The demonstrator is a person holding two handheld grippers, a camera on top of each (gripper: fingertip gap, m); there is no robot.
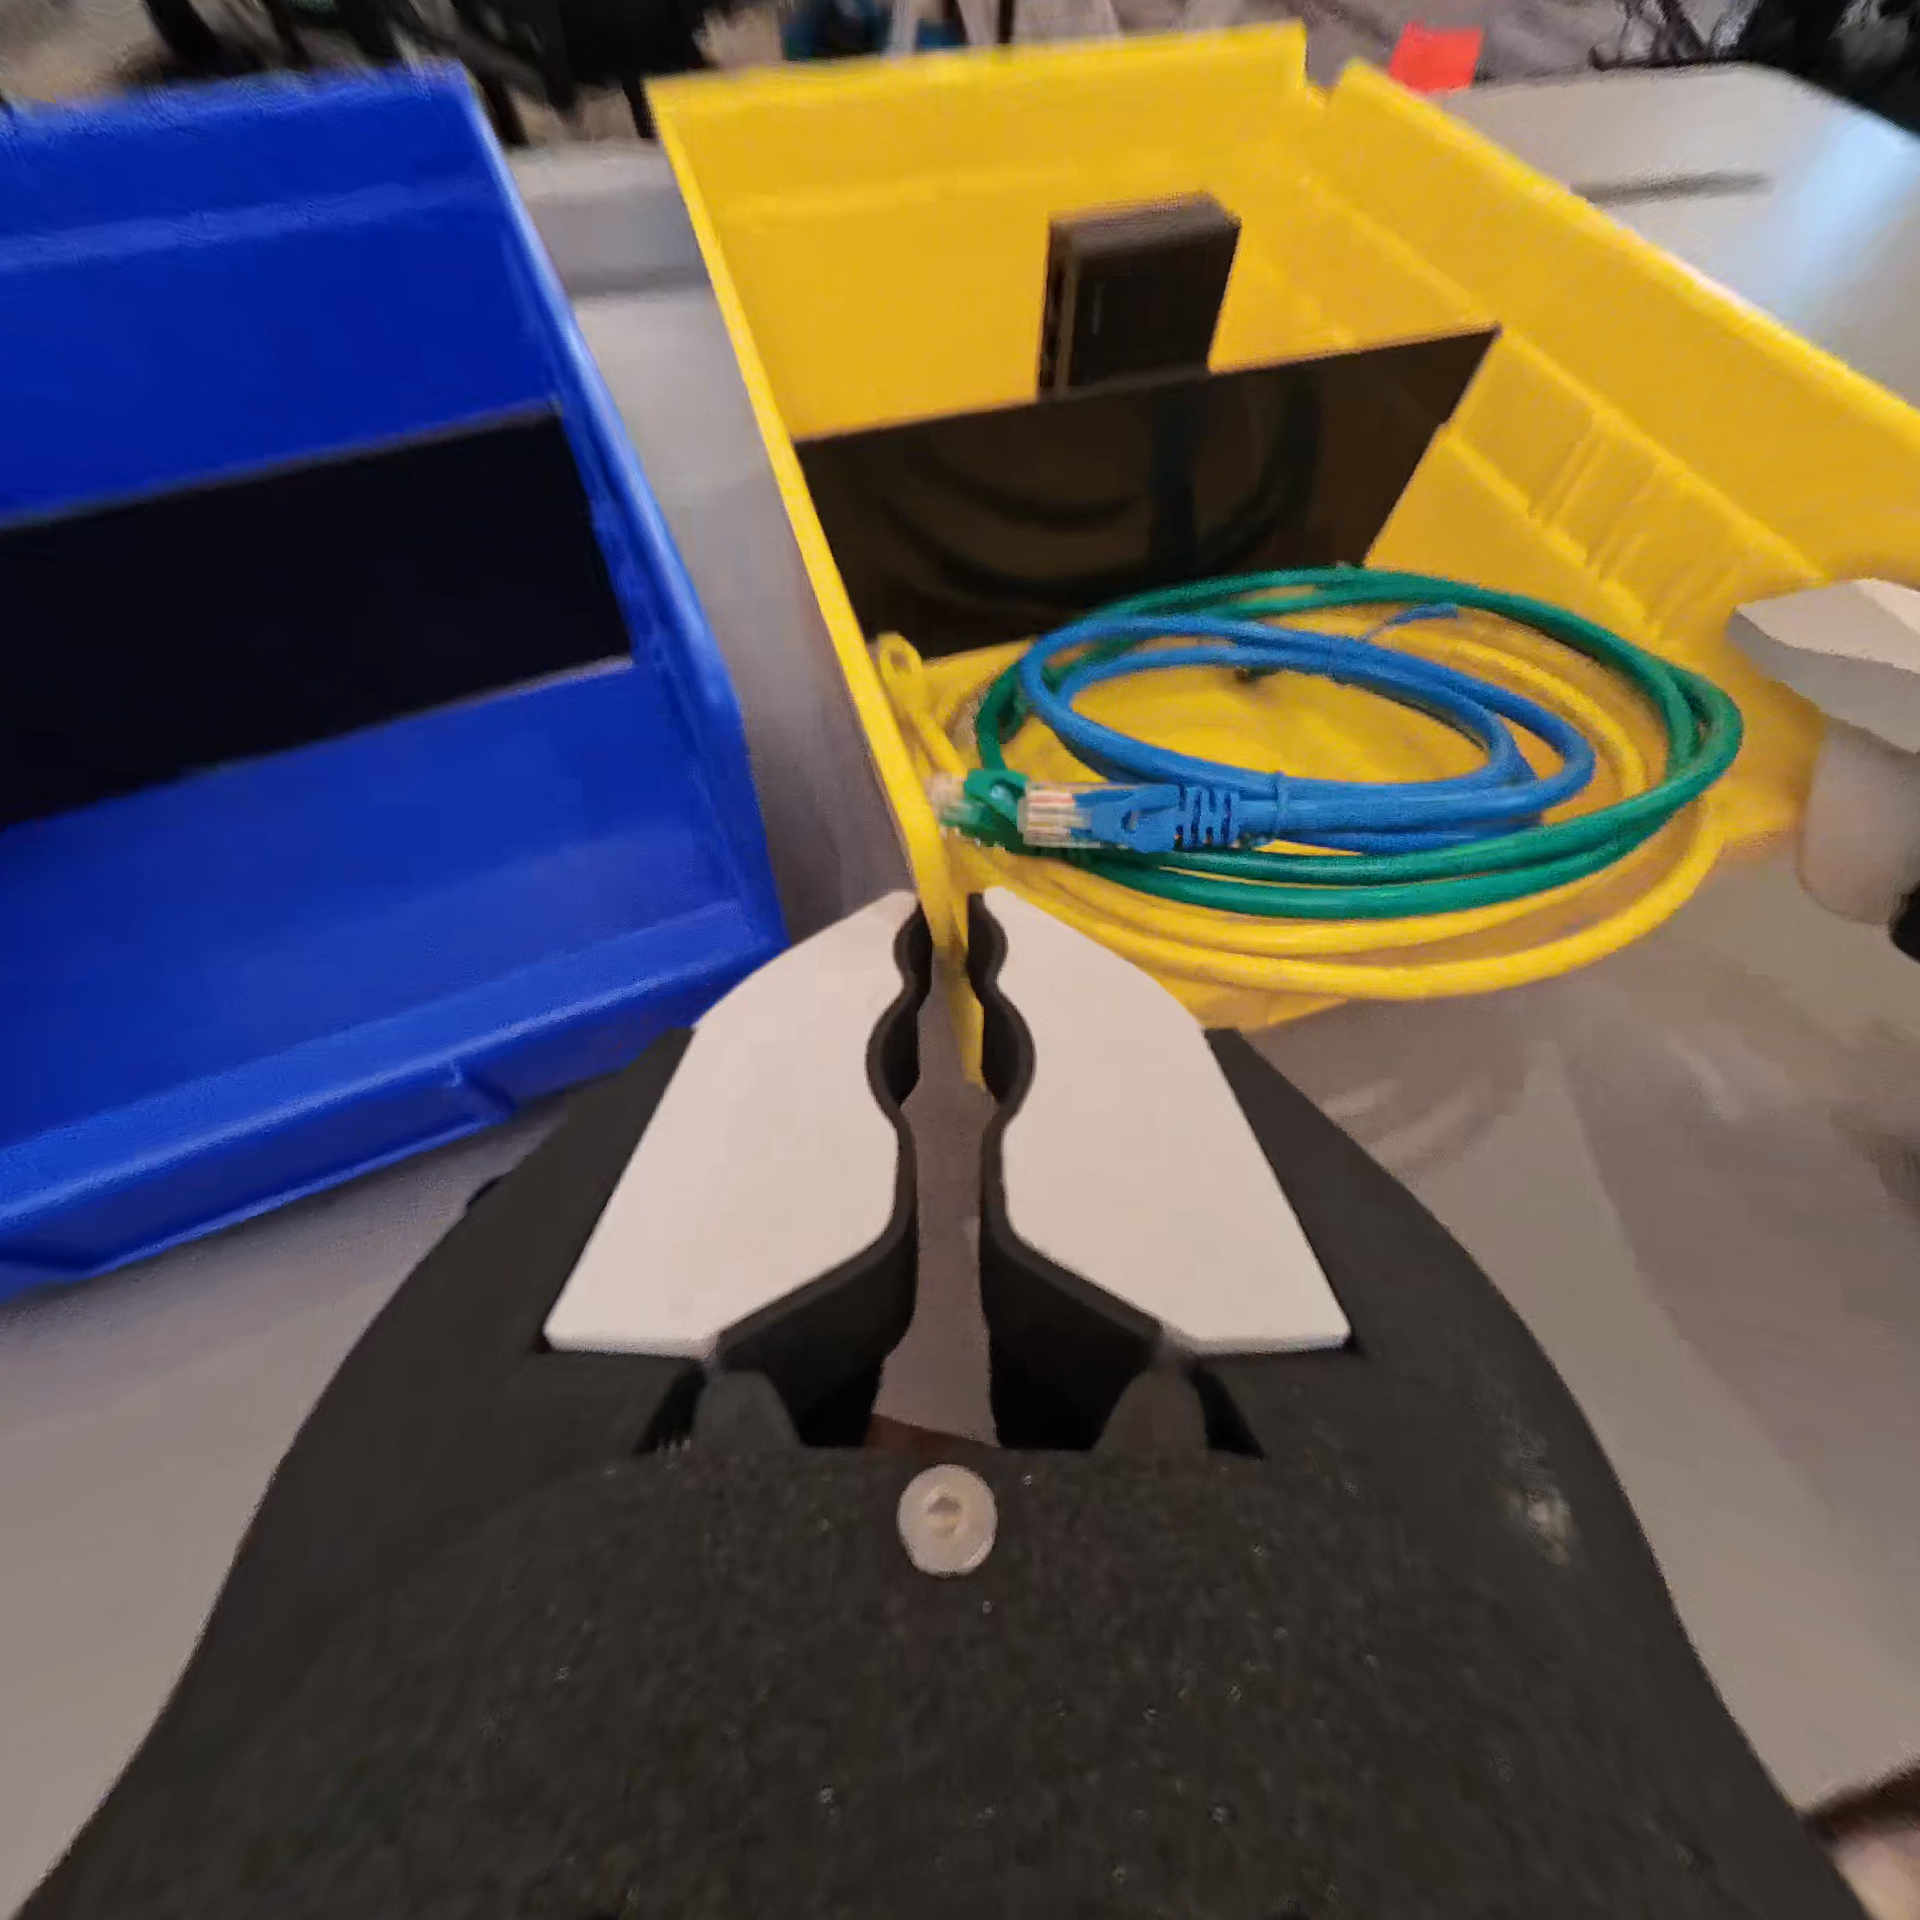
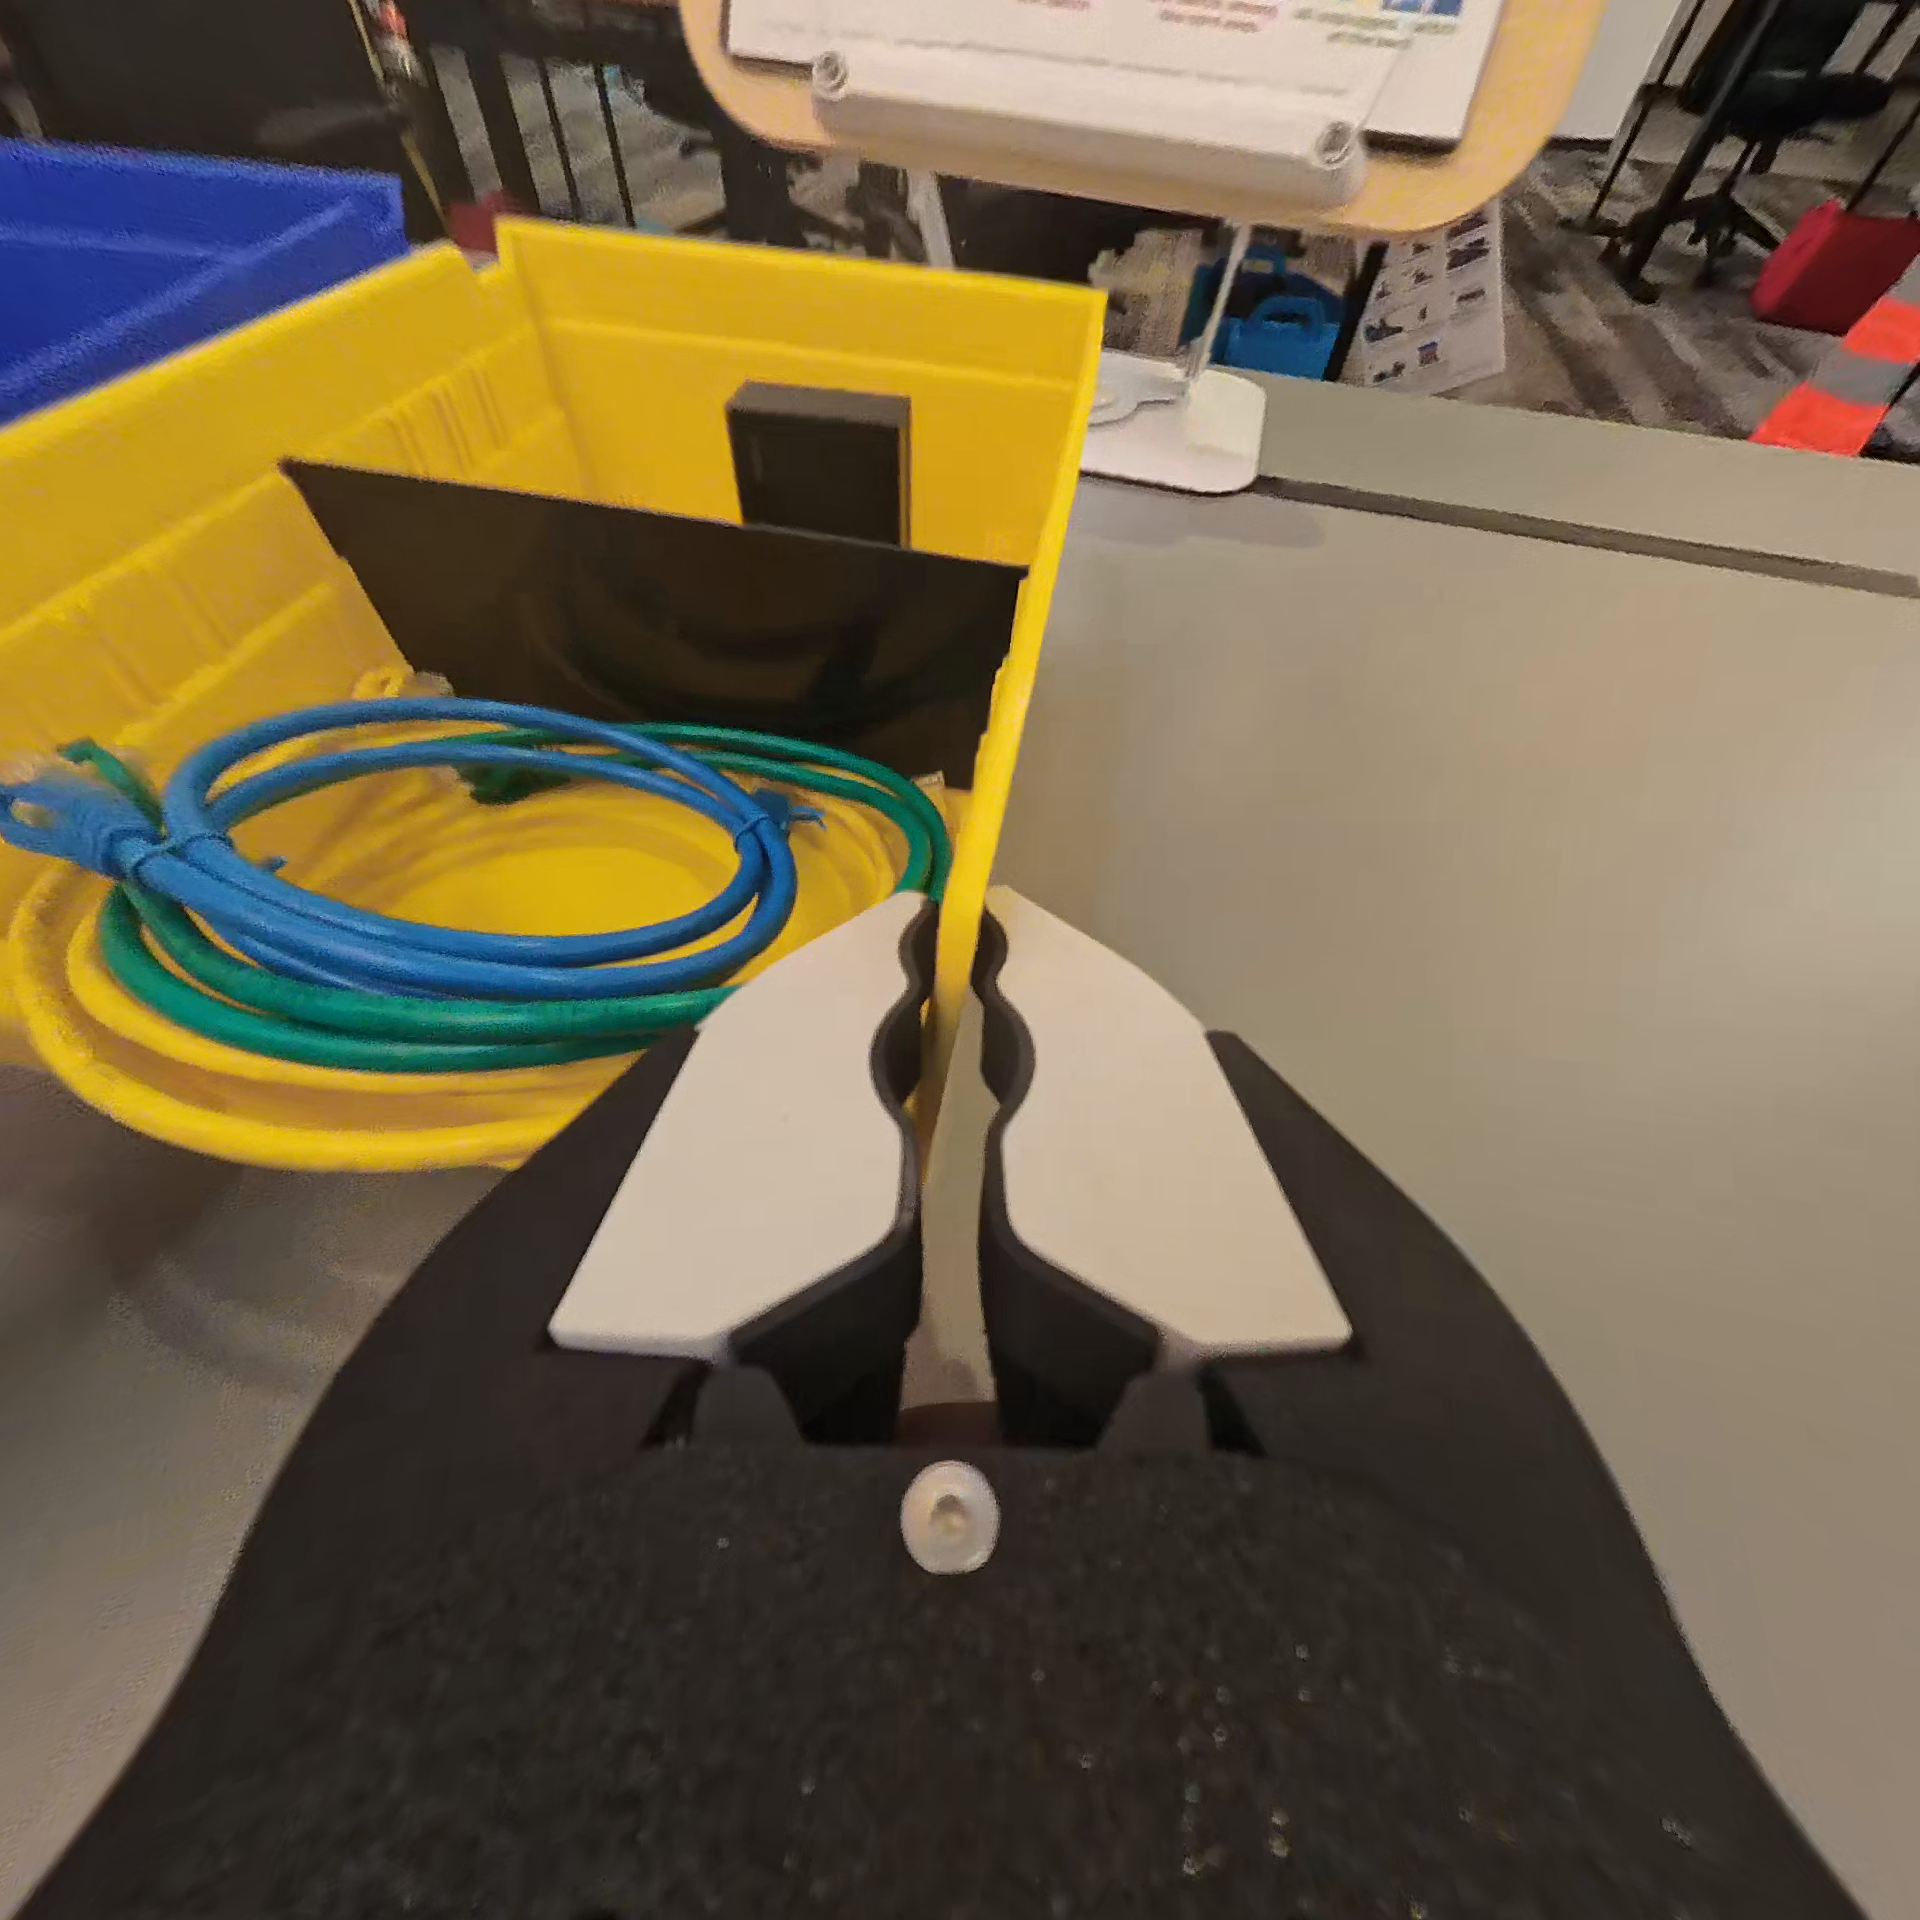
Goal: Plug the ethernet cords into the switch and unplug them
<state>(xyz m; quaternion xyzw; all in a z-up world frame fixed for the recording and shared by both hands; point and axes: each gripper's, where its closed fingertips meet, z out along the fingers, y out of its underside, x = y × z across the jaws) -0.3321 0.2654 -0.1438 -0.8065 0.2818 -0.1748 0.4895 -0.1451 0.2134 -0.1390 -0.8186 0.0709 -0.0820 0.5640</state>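
The left gripper [image 1: 948, 920] is pinched on the left front edge of the yellow bin [image 1: 997, 260], with the thin yellow wall caught between its two grey fingers [image 1: 800, 1091]. The right gripper [image 2: 951, 914] is pinched the same way on the bin's right front edge, so the bin [image 2: 810, 312] is held from both sides. In the left wrist view, the tip of the right gripper [image 1: 1860, 727] shows at the far right side of the bin. Just past the fingers, three coiled cords lie in the front part of the bin. The blue cord [image 1: 1299, 665] is on top, the green cord [image 1: 1455, 868] lies under it, and the yellow cord [image 1: 1351, 961] is at the bottom and hangs a bit over the low front lip. The blue plug [image 1: 1132, 816] and the green plug [image 1: 977, 805] point toward the left wall of the bin, close to the left gripper. Behind the cords, a black divider [image 1: 1091, 499] stands across the bin. Behind the divider, the black switch [image 1: 1138, 286] stands upright against the back wall, and no cord is plugged into it. A blue bin [image 1: 312, 623] sits just beside the yellow one on its left, with a dark divider inside. Both bins rest on a grey table [image 2: 1507, 831]. Past the table, a sign on a white stand [image 2: 1143, 104] can be seen.
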